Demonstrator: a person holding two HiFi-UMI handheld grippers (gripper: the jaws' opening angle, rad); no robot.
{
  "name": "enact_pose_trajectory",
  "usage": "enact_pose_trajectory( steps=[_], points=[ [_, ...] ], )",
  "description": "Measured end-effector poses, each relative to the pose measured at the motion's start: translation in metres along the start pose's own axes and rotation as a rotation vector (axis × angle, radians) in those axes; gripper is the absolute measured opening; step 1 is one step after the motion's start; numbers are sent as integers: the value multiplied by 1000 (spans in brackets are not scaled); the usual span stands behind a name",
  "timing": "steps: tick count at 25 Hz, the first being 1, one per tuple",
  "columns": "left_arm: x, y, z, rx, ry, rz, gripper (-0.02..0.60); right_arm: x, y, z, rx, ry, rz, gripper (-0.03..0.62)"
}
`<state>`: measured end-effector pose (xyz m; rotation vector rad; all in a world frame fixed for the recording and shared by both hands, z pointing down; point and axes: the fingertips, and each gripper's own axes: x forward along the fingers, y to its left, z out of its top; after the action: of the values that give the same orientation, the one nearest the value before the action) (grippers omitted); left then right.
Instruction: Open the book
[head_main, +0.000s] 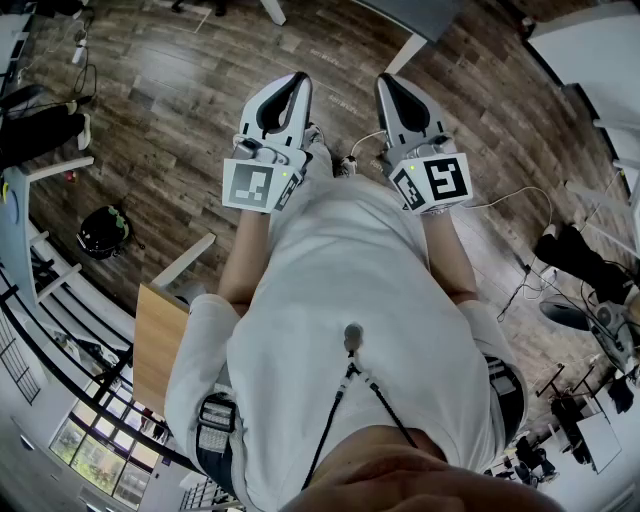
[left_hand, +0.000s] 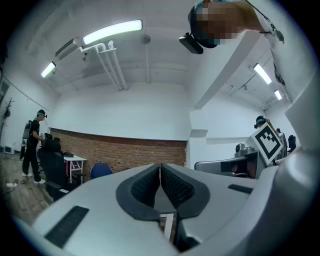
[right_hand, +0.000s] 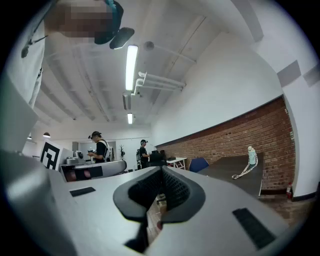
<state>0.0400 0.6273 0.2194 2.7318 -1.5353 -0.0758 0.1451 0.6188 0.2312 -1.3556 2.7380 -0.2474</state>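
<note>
No book shows in any view. In the head view my left gripper (head_main: 289, 82) and right gripper (head_main: 394, 84) are held side by side, level, in front of the person's white shirt (head_main: 360, 300) and above the wood floor. The left gripper (left_hand: 160, 168) has its dark pads pressed together with nothing between them. The right gripper (right_hand: 161, 172) has its jaws meeting at the tips, also with nothing held. Each gripper's marker cube shows in the other's view, for example the right one's cube (left_hand: 268, 140).
A light wooden tabletop (head_main: 158, 345) lies at the lower left. A black bag (head_main: 103, 230) and cables (head_main: 520, 200) lie on the floor. The gripper views look across a room with a brick wall (left_hand: 135, 152), a blue chair (left_hand: 101, 170) and people standing (right_hand: 100, 147).
</note>
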Motion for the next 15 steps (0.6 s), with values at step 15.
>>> enact_pose_trajectory(
  steps=[15],
  points=[
    [13,-16,3,24,7,-14,26,-8,-12,7,-9,-6,8,35]
  ],
)
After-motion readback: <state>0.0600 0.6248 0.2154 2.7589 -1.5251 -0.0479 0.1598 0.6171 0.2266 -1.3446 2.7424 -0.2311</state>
